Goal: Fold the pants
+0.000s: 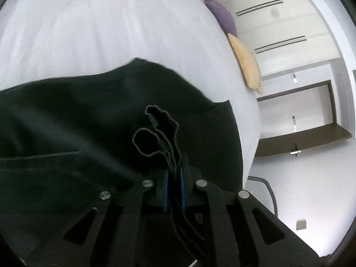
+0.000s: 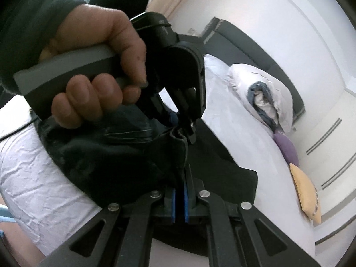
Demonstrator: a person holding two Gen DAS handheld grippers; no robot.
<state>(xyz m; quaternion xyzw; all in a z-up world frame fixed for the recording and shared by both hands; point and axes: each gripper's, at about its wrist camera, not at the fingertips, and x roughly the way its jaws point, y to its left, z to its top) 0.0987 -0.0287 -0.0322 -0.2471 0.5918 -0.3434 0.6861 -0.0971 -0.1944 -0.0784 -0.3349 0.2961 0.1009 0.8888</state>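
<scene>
The left claw (image 1: pixel 174 173) is clenched on a bunched edge of the dark pants (image 1: pixel 89 120), several layers of hem curling up between its blue pads. The right claw (image 2: pixel 180 191) likewise grips a gathered edge of the same garment, just beside the left claw as seen from the right wrist, where the person's hand (image 2: pixel 93 66) squeezes its handle. From both grips the pants drape down onto the white bed (image 1: pixel 100 29), partly lifted and rumpled. Judged from this, a fold is mid-way: two edges are brought together, but nothing lies flat or squared yet. Pillows (image 2: pixel 287 146) sit at the far right.
</scene>
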